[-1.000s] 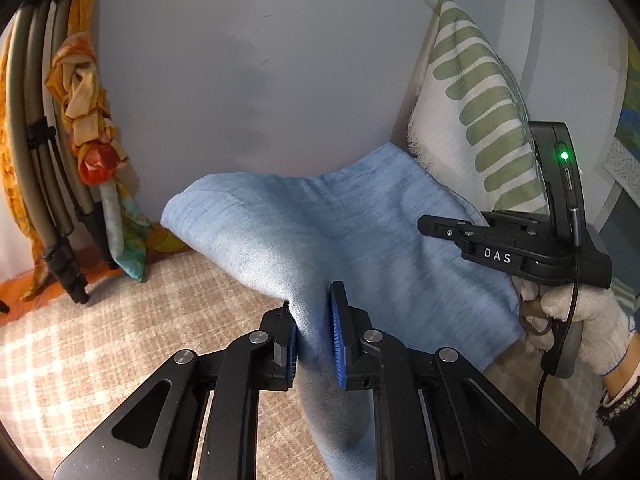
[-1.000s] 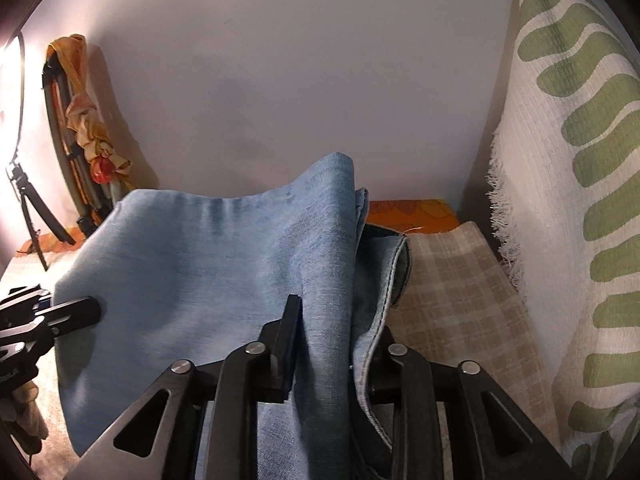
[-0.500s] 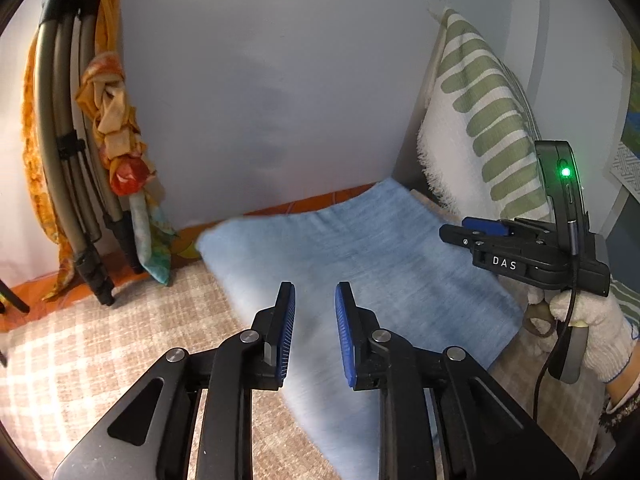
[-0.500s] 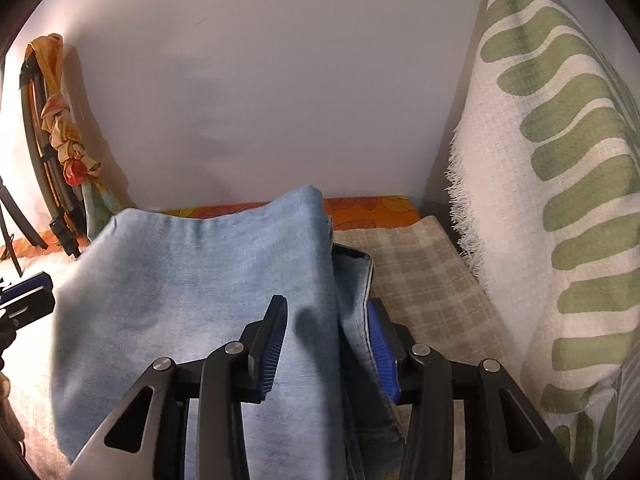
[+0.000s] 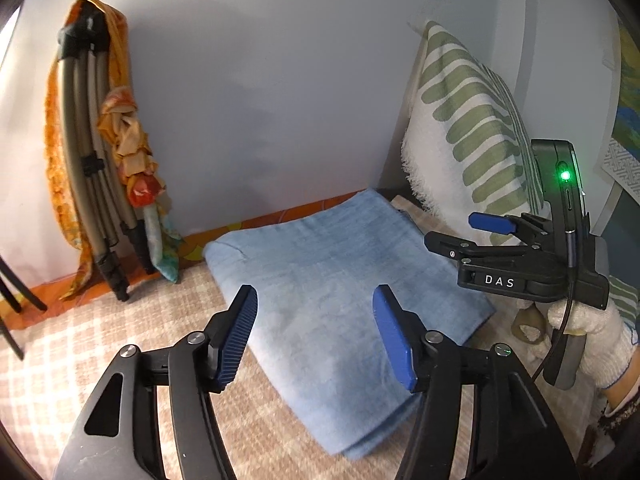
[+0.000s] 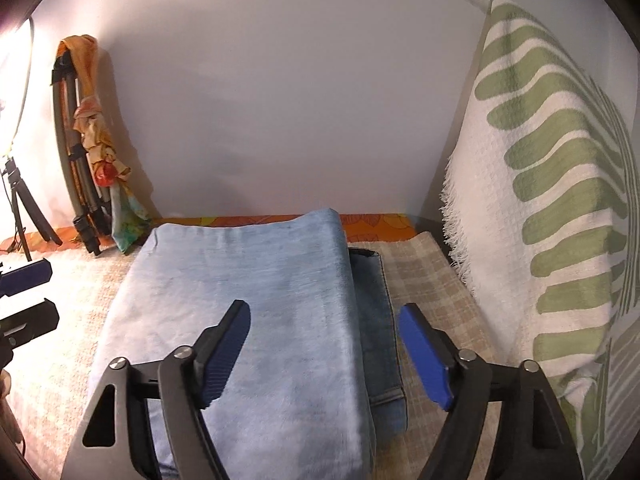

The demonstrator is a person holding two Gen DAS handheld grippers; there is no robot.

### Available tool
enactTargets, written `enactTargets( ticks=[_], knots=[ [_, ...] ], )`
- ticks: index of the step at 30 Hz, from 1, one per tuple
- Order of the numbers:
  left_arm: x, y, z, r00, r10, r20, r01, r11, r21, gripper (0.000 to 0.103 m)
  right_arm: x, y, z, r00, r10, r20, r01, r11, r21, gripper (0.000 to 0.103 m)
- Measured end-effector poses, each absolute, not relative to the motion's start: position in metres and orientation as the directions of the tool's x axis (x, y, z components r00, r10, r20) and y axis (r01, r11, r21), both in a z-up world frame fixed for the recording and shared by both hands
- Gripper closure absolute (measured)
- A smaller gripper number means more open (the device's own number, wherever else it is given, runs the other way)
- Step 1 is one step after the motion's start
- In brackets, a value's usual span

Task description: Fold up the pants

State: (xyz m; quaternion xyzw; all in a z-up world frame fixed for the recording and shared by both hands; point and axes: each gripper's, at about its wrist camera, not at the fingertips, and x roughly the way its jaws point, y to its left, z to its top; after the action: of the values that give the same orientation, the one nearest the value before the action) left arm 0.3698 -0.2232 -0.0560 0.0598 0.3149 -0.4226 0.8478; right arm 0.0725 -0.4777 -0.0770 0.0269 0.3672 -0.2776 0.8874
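Light blue pants (image 5: 320,288) lie folded flat in a rectangular stack on the checked bedspread (image 5: 100,344). From the right wrist view the pants (image 6: 248,312) show a darker denim layer (image 6: 378,320) sticking out at the right edge. My left gripper (image 5: 314,334) hovers above the near part of the stack, jaws opening, pads clear of the cloth. My right gripper (image 6: 324,344) hangs over the stack's right side, jaws opening, nothing pinched. In the left wrist view the right gripper (image 5: 460,232) sits at the stack's right, held by a white-gloved hand (image 5: 592,340).
A white pillow with green stripes (image 6: 552,220) leans upright at the right against the pale wall (image 5: 260,100). A folded tripod draped with orange cloth (image 5: 96,168) stands at the back left. An orange patterned sheet (image 6: 372,224) edges the bedspread along the wall.
Both grippers let go of the pants, opened wide and pulled back and up. The lifted fold dropped and the pants now lie flat in a stack.
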Motion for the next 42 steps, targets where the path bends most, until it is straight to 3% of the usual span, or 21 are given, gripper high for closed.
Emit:
enactTargets(
  ticks=[9,17,22,26,29,42],
  knots=[
    [0.340,-0.185,-0.033,0.439,-0.701,-0.562,0.760,0.623,-0.184,0.041,0.046,-0.438,-0.050,0.591,-0.492,-0.639,0.511,0.841,-0.175,0.018],
    [0.302,-0.147,-0.007,0.482,-0.696,-0.532,0.765,0.630,-0.132,0.029,0.018,-0.387,-0.031,0.625,-0.483,-0.614,0.488,0.855,-0.176,0.018],
    [0.280,-0.127,0.007,0.496,-0.700,-0.514,0.766,0.631,-0.121,0.028,-0.003,-0.358,-0.021,0.645,-0.472,-0.601,0.486,0.860,-0.154,0.018],
    [0.262,-0.111,0.016,0.499,-0.709,-0.499,0.770,0.626,-0.120,0.028,-0.022,-0.336,-0.011,0.658,-0.482,-0.578,0.498,0.855,-0.145,0.003],
    [0.247,-0.098,0.020,0.507,-0.709,-0.489,0.769,0.628,-0.114,0.022,-0.035,-0.320,-0.004,0.672,-0.490,-0.555,0.507,0.851,-0.136,0.002],
    [0.189,-0.039,0.022,0.540,-0.698,-0.470,0.761,0.644,-0.083,0.018,-0.085,-0.266,-0.002,0.675,-0.492,-0.549,0.542,0.836,-0.083,0.000]
  ],
)
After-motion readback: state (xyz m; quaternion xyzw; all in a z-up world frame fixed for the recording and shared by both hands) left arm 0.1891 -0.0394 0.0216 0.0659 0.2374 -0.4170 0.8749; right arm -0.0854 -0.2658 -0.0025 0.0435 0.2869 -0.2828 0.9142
